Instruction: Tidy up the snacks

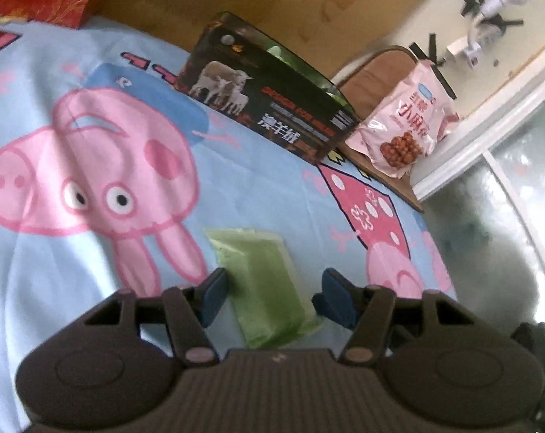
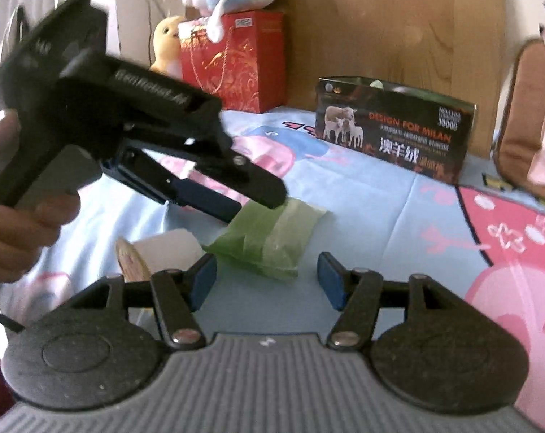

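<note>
Left wrist: one green packet [image 1: 269, 285], one box [image 1: 272, 108].

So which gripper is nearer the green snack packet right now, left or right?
Left. The left gripper has its open jaws either side of the green snack packet, not pressing it. The right gripper is open too, just short of the packet's near end.

Green packet [image 1: 269, 285]; pig-print blue sheet [image 1: 254, 180]

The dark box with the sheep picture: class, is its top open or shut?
Open. The box stands on the bed sheet with its top flap raised, and something pale green shows inside.
</note>
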`<state>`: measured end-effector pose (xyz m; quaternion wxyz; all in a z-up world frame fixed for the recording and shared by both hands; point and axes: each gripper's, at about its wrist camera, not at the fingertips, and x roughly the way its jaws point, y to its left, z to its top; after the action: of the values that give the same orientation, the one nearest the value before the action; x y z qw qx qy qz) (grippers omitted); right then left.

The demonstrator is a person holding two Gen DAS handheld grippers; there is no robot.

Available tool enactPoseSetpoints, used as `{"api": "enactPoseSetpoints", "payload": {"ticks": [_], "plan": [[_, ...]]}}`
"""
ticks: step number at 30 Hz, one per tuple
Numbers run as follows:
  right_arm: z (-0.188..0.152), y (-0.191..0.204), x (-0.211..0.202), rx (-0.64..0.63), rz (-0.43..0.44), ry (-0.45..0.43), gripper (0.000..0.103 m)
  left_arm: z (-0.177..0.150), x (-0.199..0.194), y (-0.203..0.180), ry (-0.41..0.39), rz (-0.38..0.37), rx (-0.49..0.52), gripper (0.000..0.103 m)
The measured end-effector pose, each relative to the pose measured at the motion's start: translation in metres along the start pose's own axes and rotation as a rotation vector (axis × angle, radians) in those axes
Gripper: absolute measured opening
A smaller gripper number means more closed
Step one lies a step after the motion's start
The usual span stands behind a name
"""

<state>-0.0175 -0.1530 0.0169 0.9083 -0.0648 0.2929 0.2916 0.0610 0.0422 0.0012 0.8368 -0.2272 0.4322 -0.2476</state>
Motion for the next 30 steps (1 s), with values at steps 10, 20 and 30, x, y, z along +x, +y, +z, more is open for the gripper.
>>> {"api": "enactPoseSetpoints", "payload": {"ticks": [10, 20, 30], "plan": [[-0.003, 0.000, 0.001, -0.016, -0.012, -0.011, 0.064, -0.015, 0.007, -0.021, -0.053, 0.074, 0.084, 0.055], [-0.004, 0.000, 0.000, 0.024, -0.060, -0.015, 0.063, -0.028, 0.002, -0.035, -0.095, 0.176, 0.146, 0.051], [-0.006, -0.003, -0.003, 0.094, -0.161, -0.023, 0.062, -0.036, -0.004, -0.038, -0.106, 0.208, 0.167, 0.051]]}}
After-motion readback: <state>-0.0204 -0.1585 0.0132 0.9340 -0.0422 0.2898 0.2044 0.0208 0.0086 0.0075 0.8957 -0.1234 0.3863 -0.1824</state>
